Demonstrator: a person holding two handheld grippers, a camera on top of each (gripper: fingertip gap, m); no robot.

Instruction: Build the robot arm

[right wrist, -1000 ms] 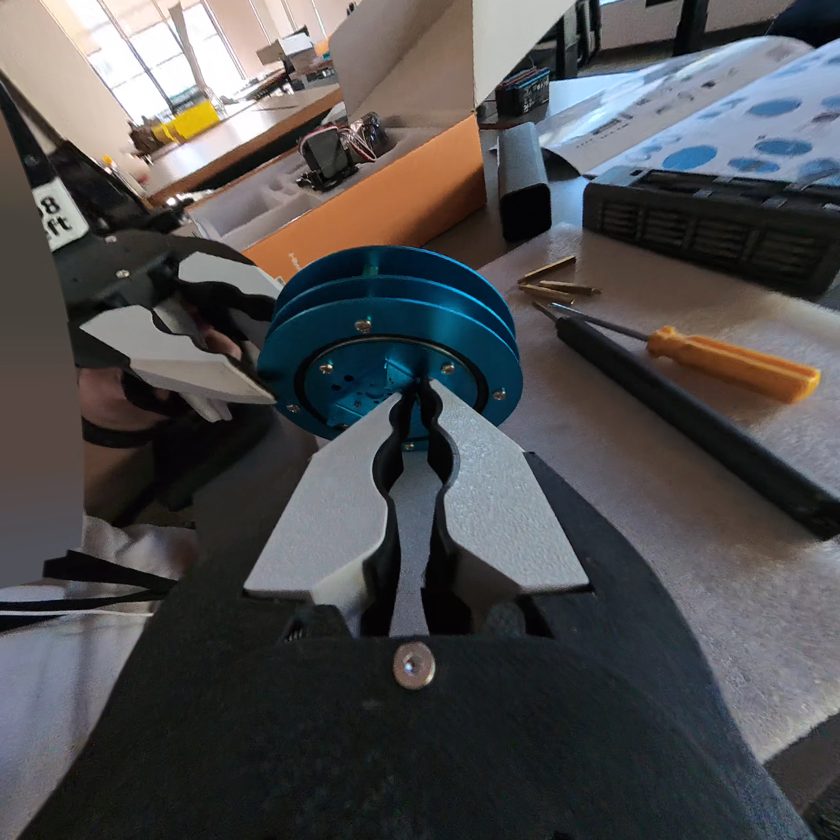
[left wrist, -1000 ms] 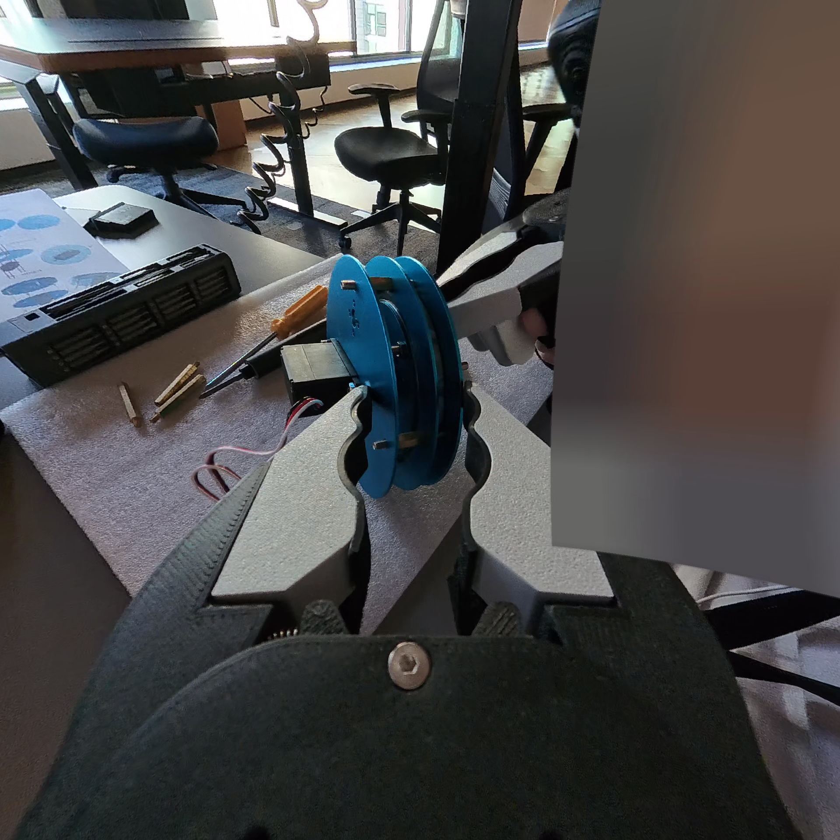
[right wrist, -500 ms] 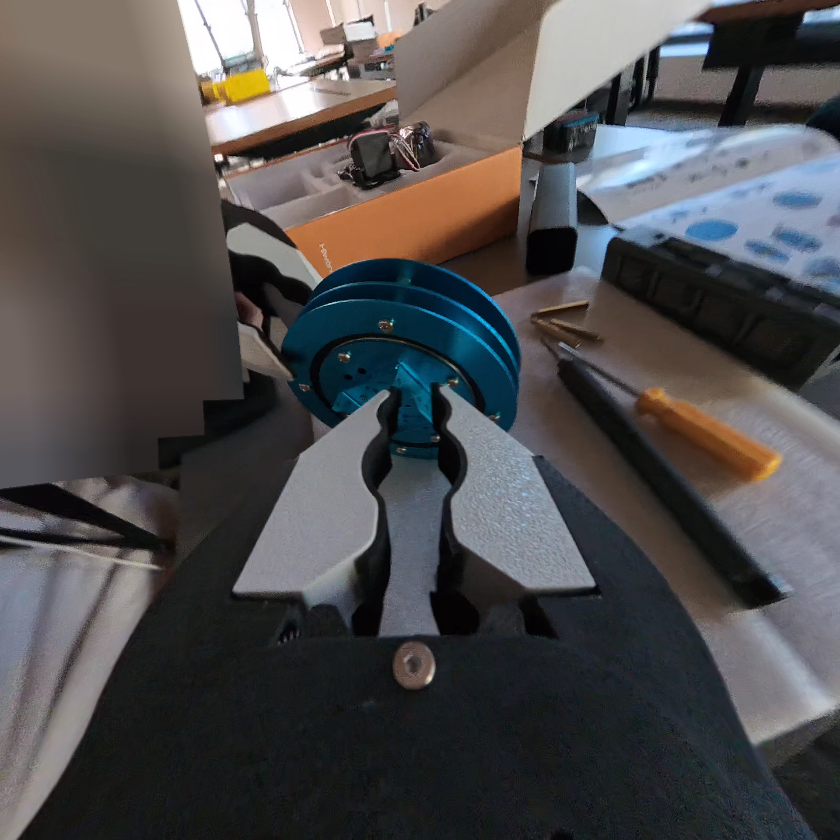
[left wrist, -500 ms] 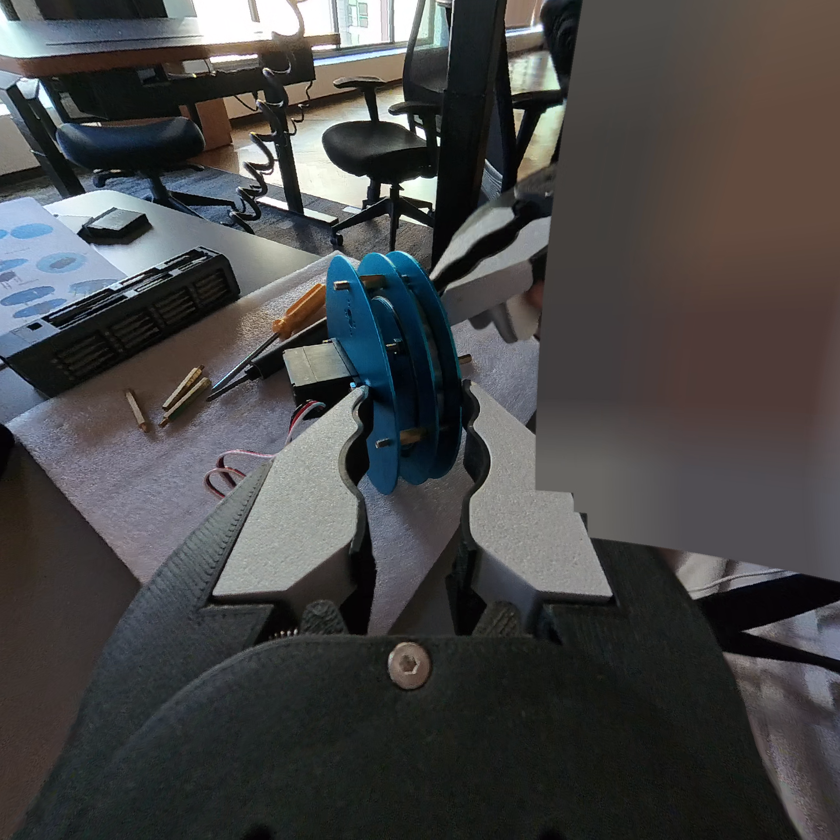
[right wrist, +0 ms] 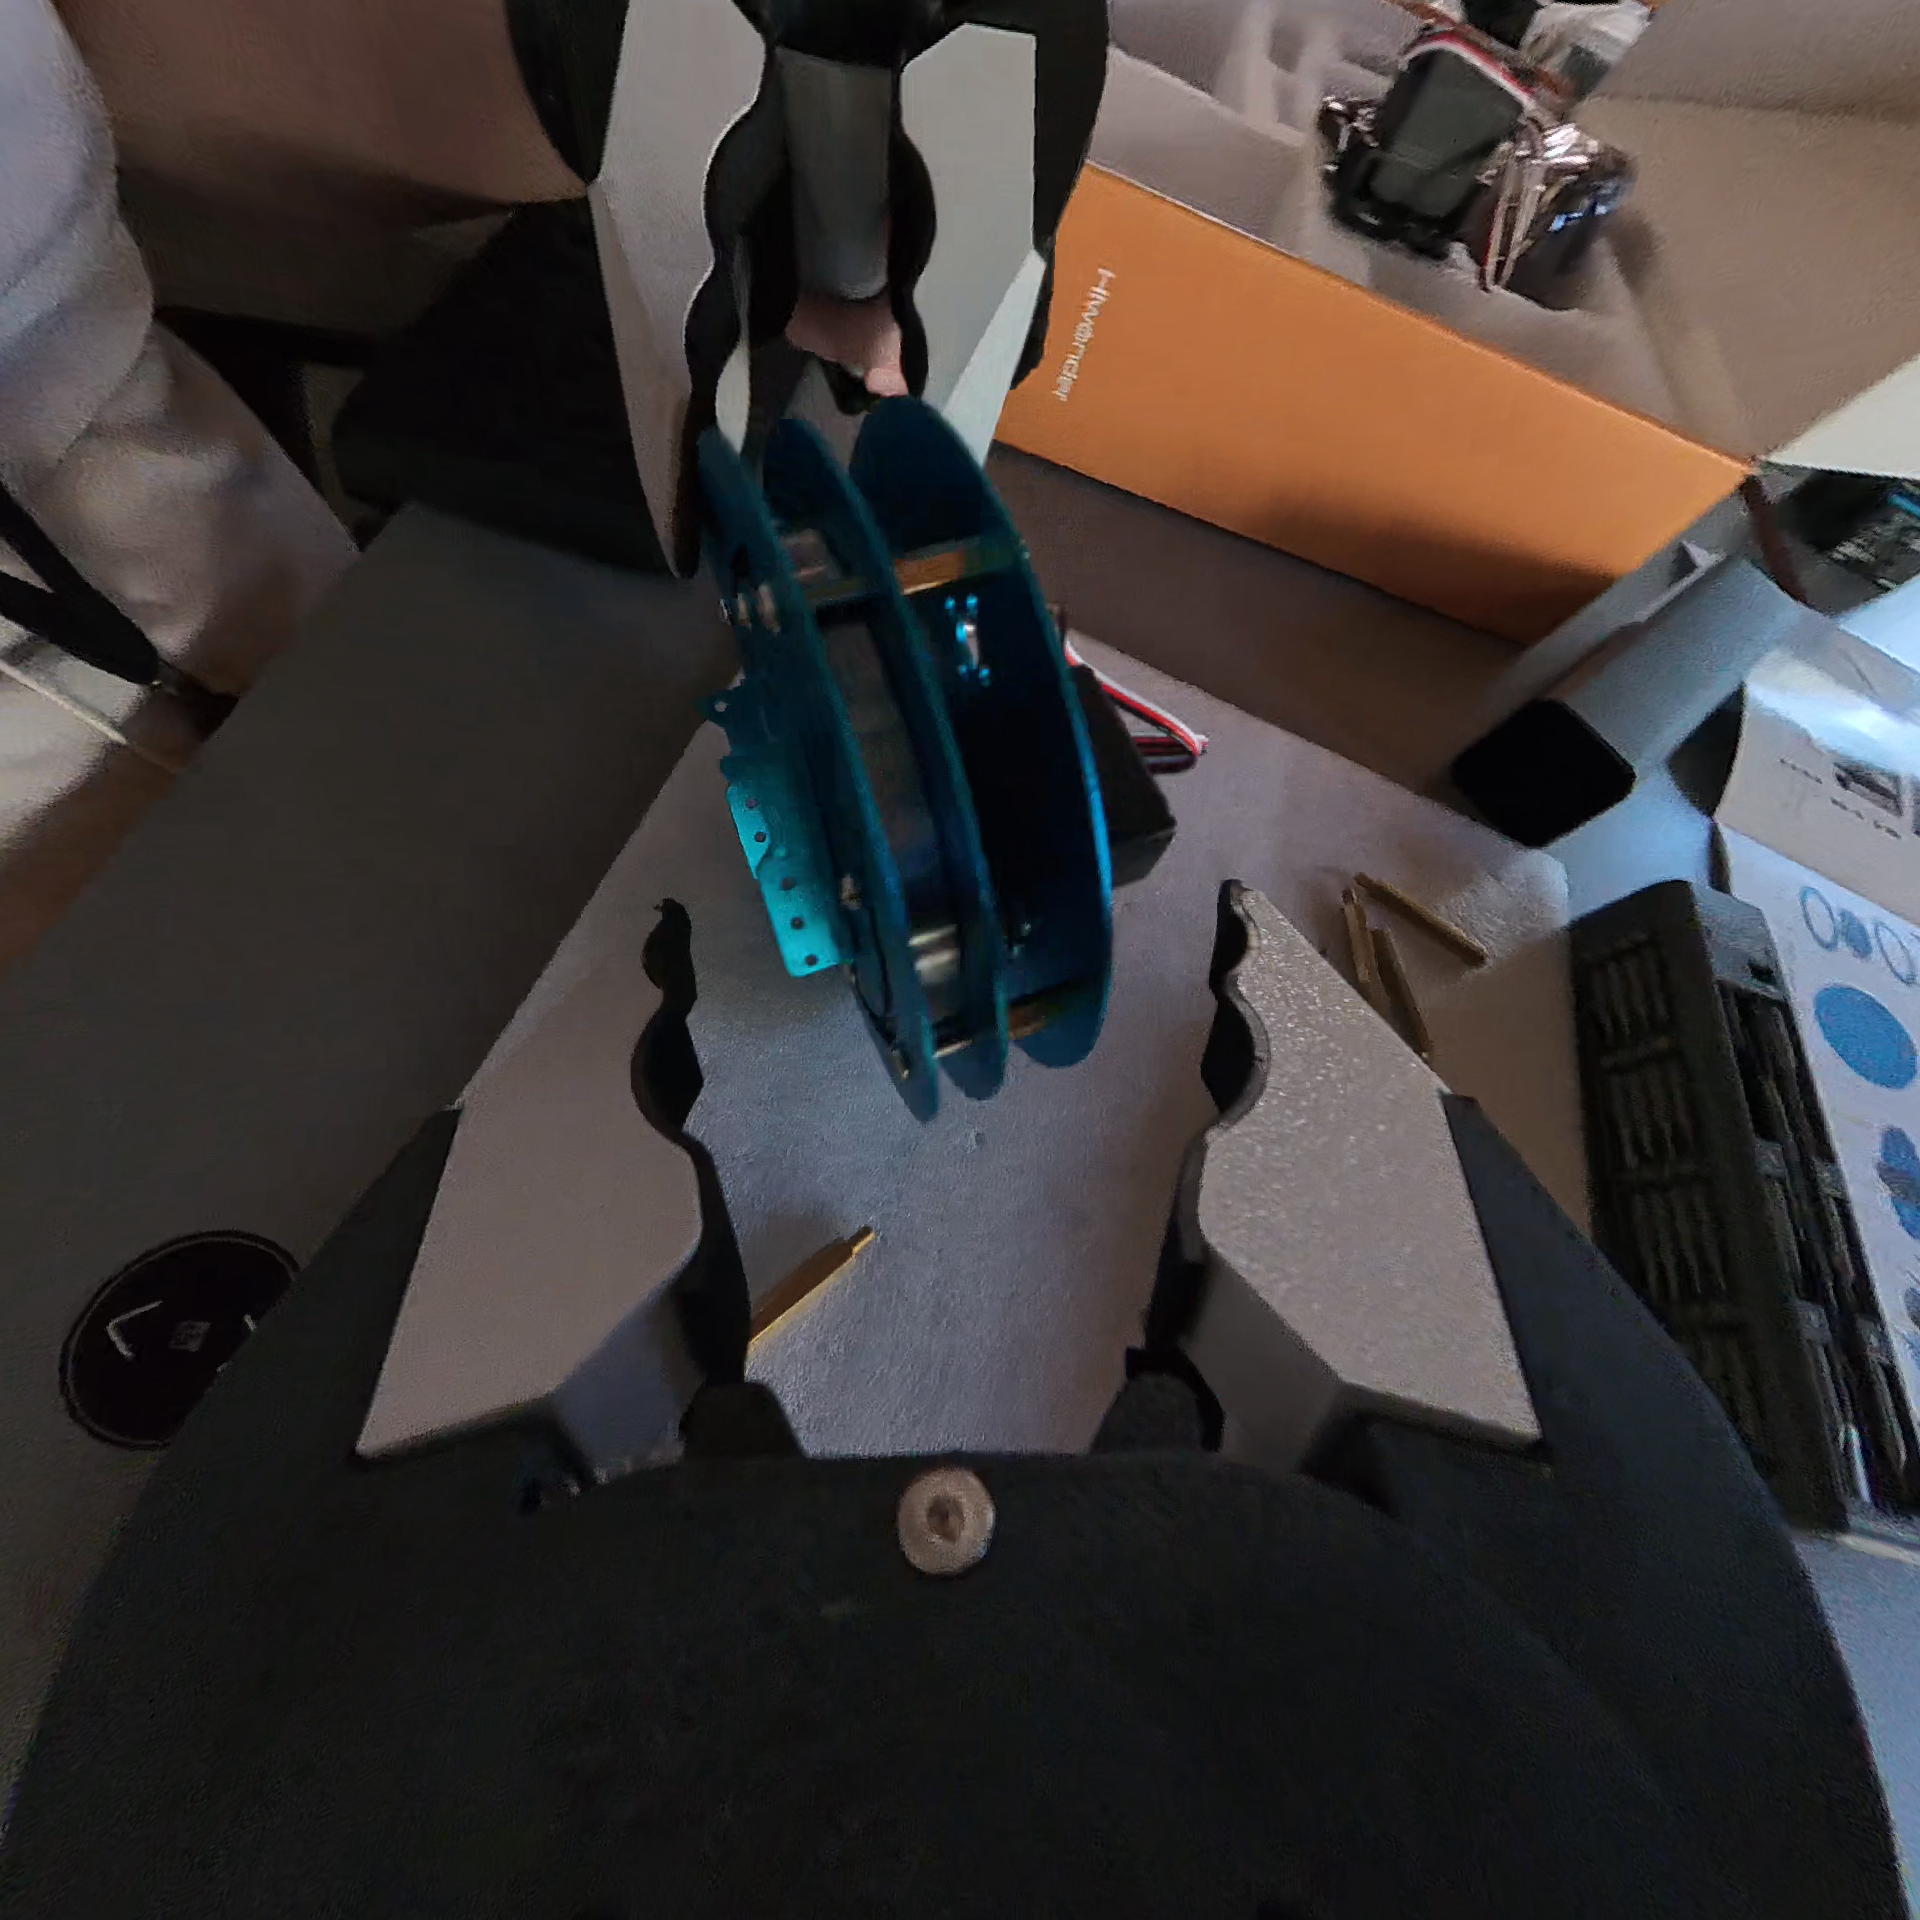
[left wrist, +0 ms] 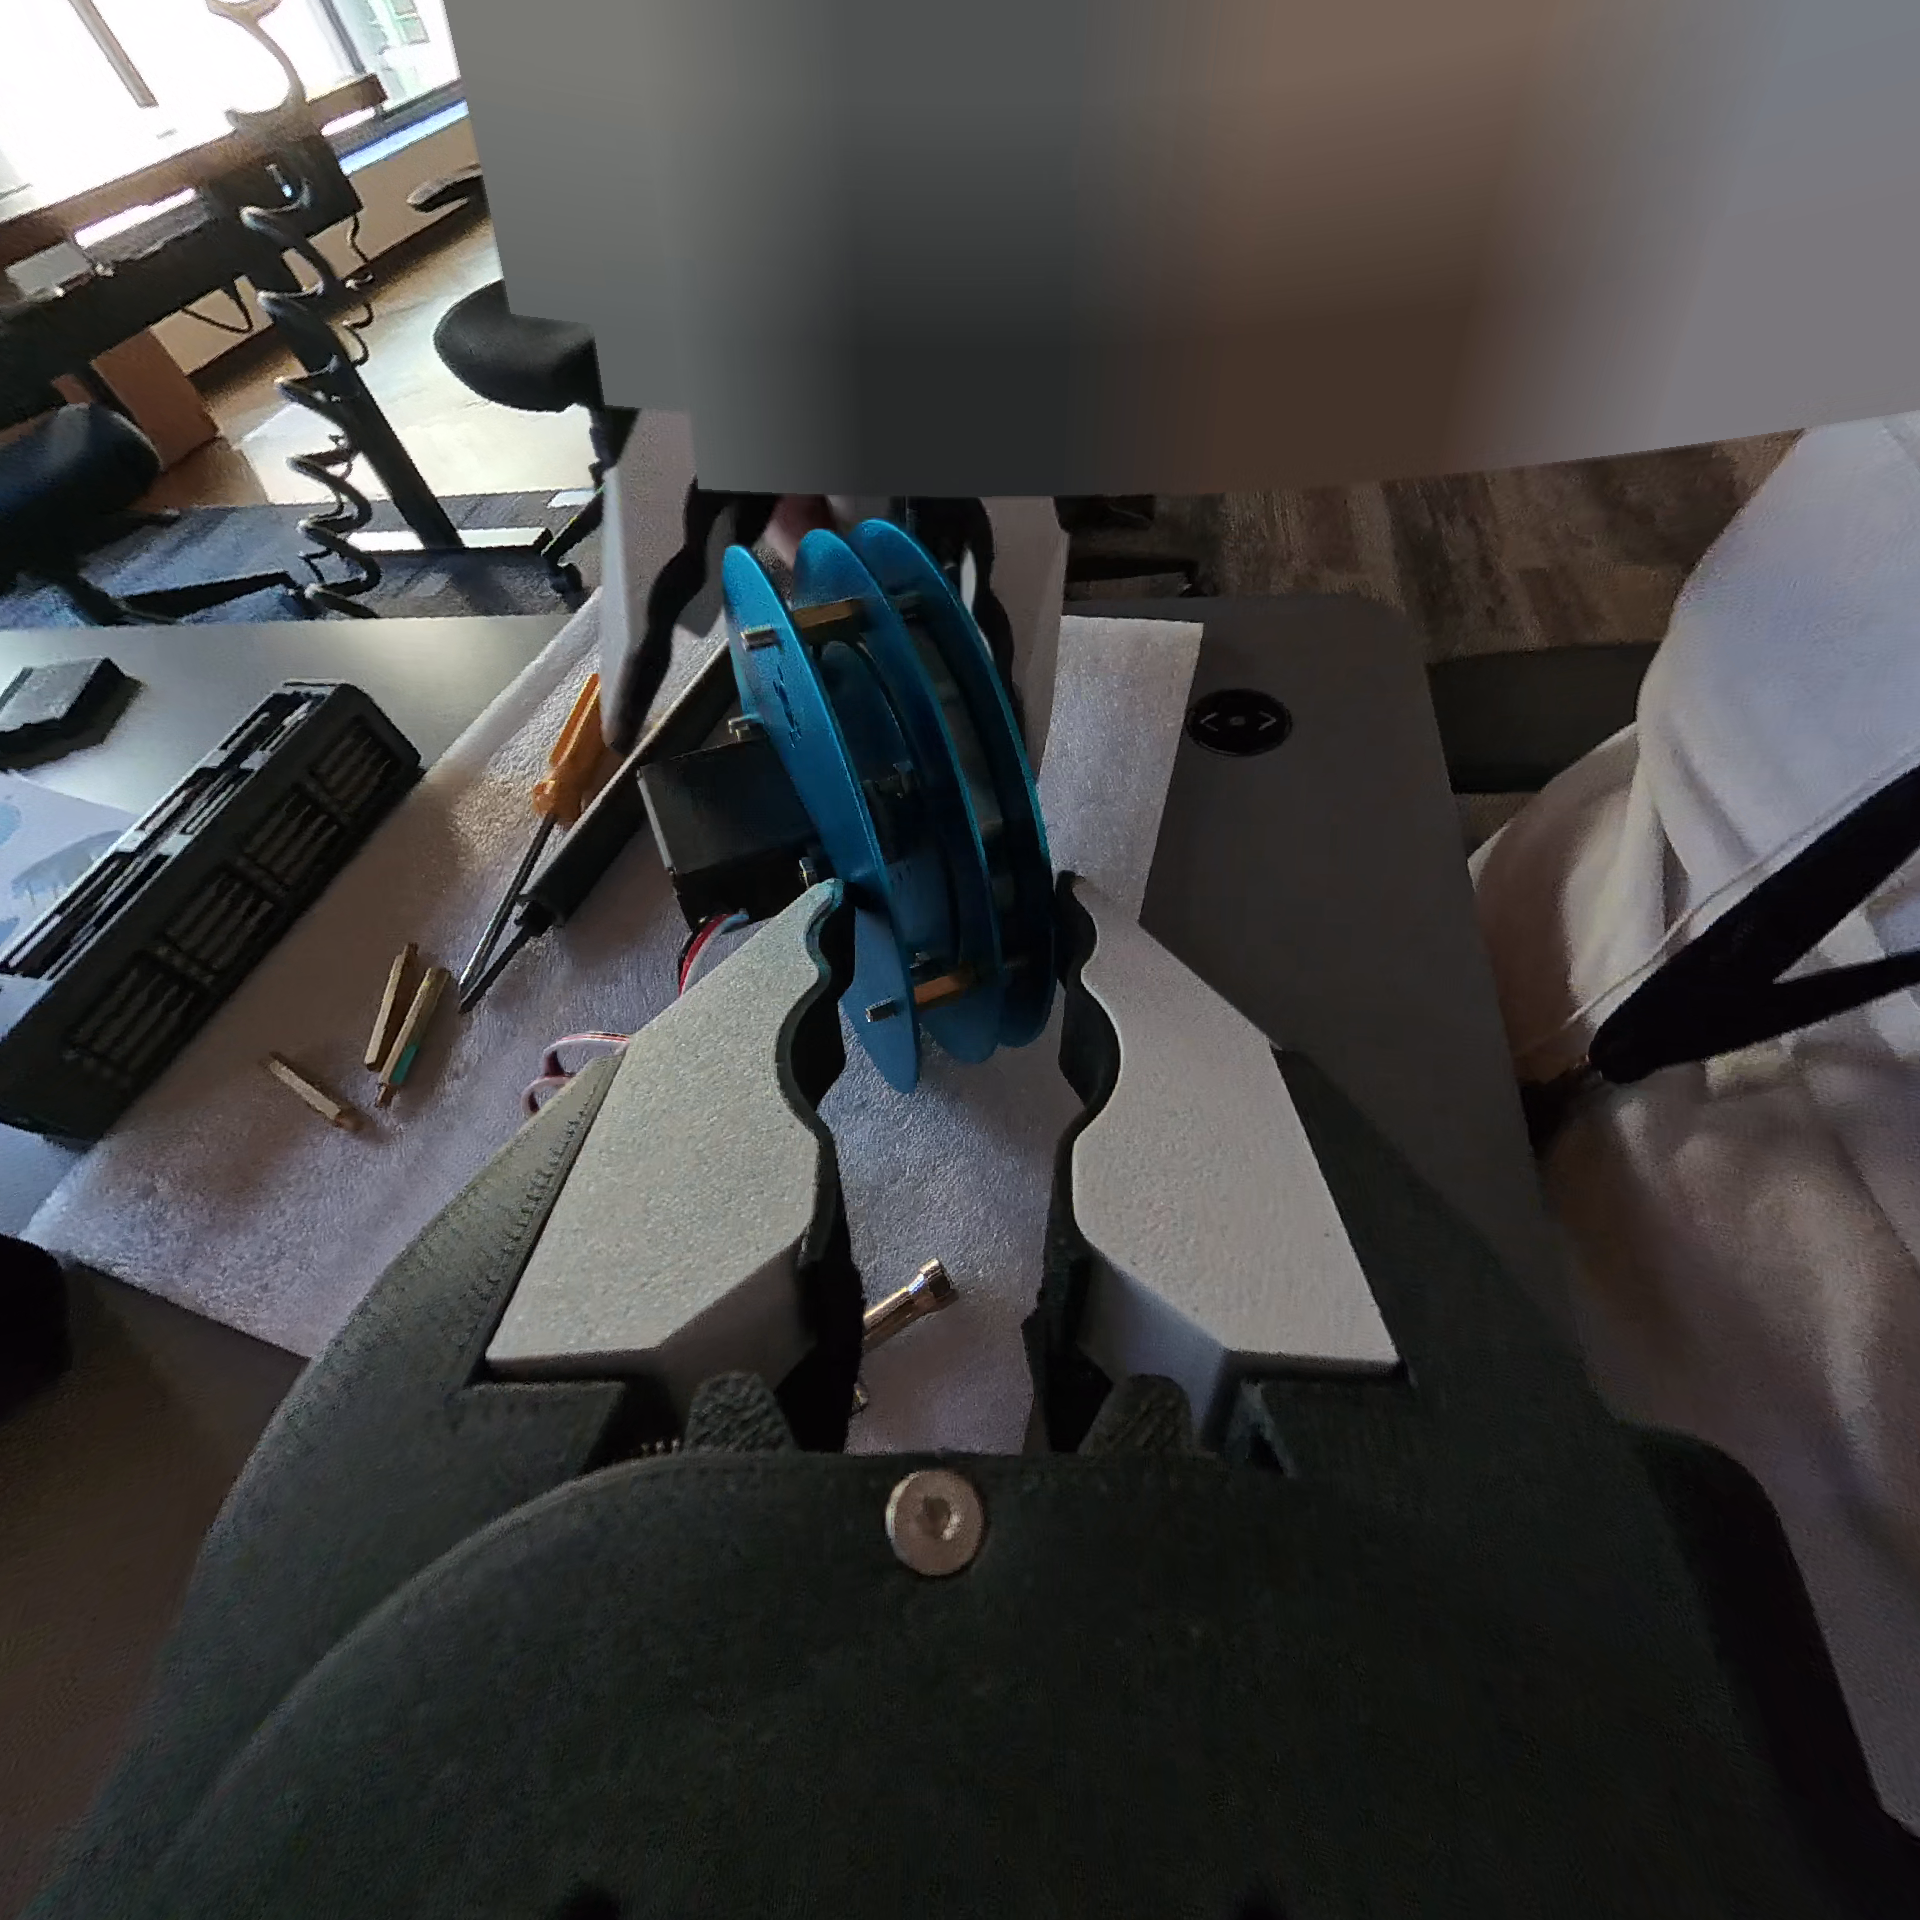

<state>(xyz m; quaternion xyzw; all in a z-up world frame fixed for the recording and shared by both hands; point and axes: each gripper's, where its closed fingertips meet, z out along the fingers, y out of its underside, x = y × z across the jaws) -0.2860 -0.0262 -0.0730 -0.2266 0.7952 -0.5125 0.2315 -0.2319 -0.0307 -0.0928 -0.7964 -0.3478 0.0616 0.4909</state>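
A blue assembly of three metal discs joined by brass standoffs stands on edge over a white foam mat, with a black servo fixed to its left face. My left gripper is shut on the discs' near edge, one finger on each outer disc. In the right wrist view the assembly is edge-on and the left gripper's fingers clamp its far edge. My right gripper is open wide and empty, a finger on each side of the discs without touching. Its fingers show beyond the discs.
On the mat lie an orange-handled screwdriver, brass standoffs, a loose screw and another standoff. A black bit case sits left. An orange box and a black tube stand behind. A person's white sleeve is right. Left tips to right tips: about 7 centimetres.
My right gripper has let go of the disc hub, opened wide and swung round to face the discs edge-on. My left gripper kept its hold and turned with the assembly.
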